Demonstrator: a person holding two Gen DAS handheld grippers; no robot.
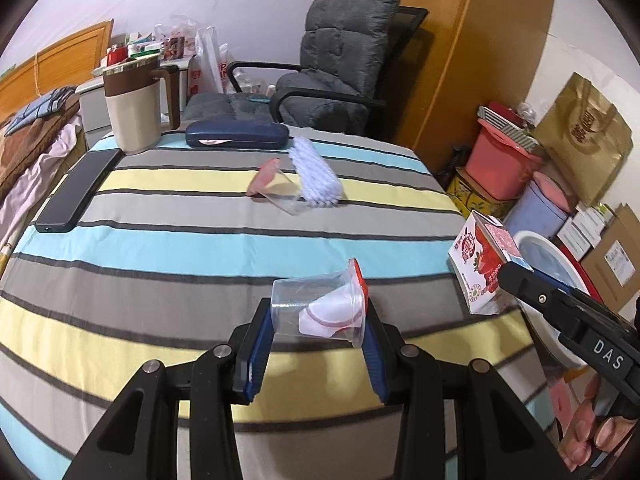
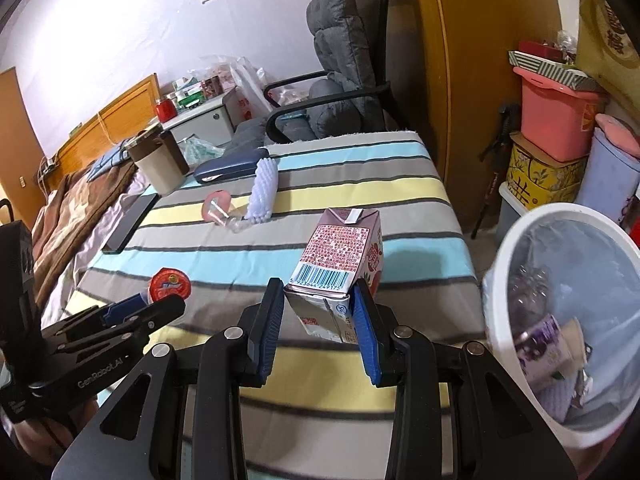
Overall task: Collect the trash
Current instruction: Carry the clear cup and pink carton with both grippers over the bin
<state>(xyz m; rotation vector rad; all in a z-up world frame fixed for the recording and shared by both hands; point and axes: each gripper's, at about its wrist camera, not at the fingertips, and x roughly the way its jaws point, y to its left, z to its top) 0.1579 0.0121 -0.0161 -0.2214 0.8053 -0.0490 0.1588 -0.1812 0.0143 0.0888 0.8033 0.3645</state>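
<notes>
My left tool point(image 1: 318, 334) clamps a clear plastic cup point(image 1: 320, 306) lying sideways, lifted above the striped surface point(image 1: 160, 248). My right tool point(image 2: 318, 320) grips a strawberry milk carton point(image 2: 340, 268) near the surface's right edge, just beside the white trash bin point(image 2: 500, 264). A second cup point(image 1: 276, 186) lies beside a brush point(image 1: 316, 172).
</notes>
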